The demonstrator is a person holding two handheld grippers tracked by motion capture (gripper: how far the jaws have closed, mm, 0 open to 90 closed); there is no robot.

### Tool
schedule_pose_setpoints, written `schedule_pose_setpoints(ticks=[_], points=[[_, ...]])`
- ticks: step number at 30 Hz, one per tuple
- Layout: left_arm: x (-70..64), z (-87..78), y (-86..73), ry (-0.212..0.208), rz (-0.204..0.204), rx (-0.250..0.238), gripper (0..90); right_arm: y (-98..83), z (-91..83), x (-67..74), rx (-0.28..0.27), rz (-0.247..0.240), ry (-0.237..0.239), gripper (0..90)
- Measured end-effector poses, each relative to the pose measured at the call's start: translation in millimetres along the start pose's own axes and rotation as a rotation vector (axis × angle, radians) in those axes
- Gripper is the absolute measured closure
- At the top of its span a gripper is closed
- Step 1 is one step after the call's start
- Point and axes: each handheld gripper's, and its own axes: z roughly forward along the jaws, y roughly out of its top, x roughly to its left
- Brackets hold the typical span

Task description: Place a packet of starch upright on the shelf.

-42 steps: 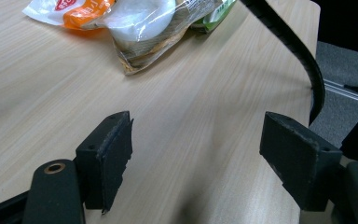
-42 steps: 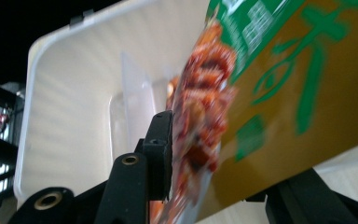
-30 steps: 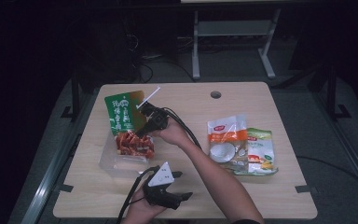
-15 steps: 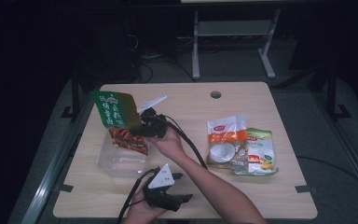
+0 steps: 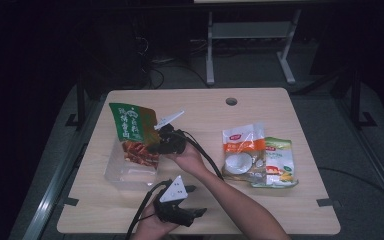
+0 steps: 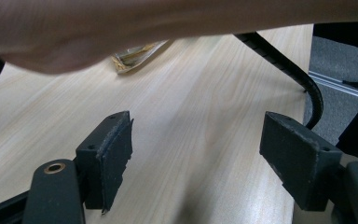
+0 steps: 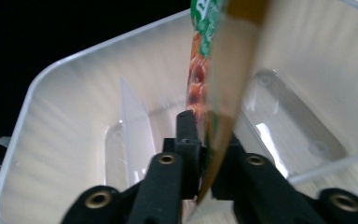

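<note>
At the left of the surface (image 5: pixel 280 210) we see the clear plastic bin (image 5: pixel 115 175), a thin-walled rectangular tub with rounded corners, glossy and see-through, rigid enough to keep its shape yet probably light enough to skid if nudged. Standing in and over it is the green snack pouch (image 5: pixel 130 132), its lower part printed red and orange, its upper part leaning left above the bin's rim. We judge the pouch light, soft and crinkly, a slick laminated film that bends wherever it is unsupported; the flat sealed edge looks like the surest place to pinch, since the filled belly would slide and buckle. The right hand-held gripper (image 5: pixel 155 147) sits at that pouch's right edge, and in the right gripper view the foil (image 7: pixel 214 107) runs between the narrow black jaws; these have just been opening a little, so we cannot tell whether the pads press the film or have let it go. Nearer the person, the left hand-held gripper (image 5: pixel 192 214) rests low over the wood-grain surface with its jaws wide and nothing between them; its rubbery pads (image 6: pixel 116 158) look matte and slightly frayed. Farther right lie two flat pouches, partly overlapping: a white and orange coconut pouch (image 5: pixel 242 150) and a green and yellow pouch (image 5: pixel 280 162), both glossy and limp, well apart from the bin.
</note>
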Motion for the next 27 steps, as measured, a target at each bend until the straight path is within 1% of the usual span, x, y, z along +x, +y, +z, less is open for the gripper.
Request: schedule_pose_setpoints(ticks=[2,5,6,7,10,14,15,16,17,19,20,21,22,27], points=[[-0.1,0.0,0.0,0.001,0.001,0.0,24.9,0.8,-5.6,-2.6,-0.018,0.03,0.023,70.3],[0.3,0.5,-0.2,0.001,0.0,0.003,24.8,3.1,-15.1,-1.2,-0.014,0.023,0.011,63.3],[0.4,0.7,-0.2,0.001,-0.002,0.003,24.7,3.7,-18.3,-0.3,-0.006,0.023,0.009,61.7],[0.6,0.9,-0.2,0.002,-0.001,0.002,24.7,3.9,-21.2,-0.1,-0.001,0.013,0.001,59.7],[1.1,1.2,-0.2,0.004,-0.002,0.005,24.6,2.8,-31.1,-0.7,0.004,0.009,-0.01,56.4],[2.6,1.0,-0.3,0.009,-0.006,0.005,24.5,-0.2,-45.8,-2.9,-0.002,0.02,-0.008,50.9],[2.8,0.8,-0.4,0.009,-0.01,0.007,24.5,-1.0,-49.9,-2.6,-0.001,0.023,-0.011,50.2],[2.4,1.0,-0.7,0.009,-0.024,0.004,24.5,-1.8,-54.2,-2.3,-0.003,0.028,-0.014,49.3],[3.1,0.8,-0.6,0.01,-0.023,0.003,24.5,-2.8,-58.2,-2.7,-0.008,0.021,-0.02,48.6],[4.8,-0.1,-0.3,0.013,-0.013,0.008,24.5,-4.8,-66.2,-2.5,-0.01,0.024,-0.028,46.7],[5.0,-0.2,-0.4,0.014,-0.018,0.006,24.5,-6.3,-70.0,-3.3,-0.014,0.019,-0.033,46.6],[5.3,-0.5,-0.3,0.015,-0.021,0.006,24.5,-7.6,-74.0,-3.3,-0.016,0.027,-0.03,46.3],[6.2,-0.9,-0.3,0.017,-0.016,0.008,24.4,-9.3,-78.0,-3.9,-0.018,0.029,-0.037,45.9],[7.9,-1.4,-0.4,0.022,-0.027,0.008,24.4,-19.9,-95.1,-6.6,0.0,0.044,-0.072,44.6]])
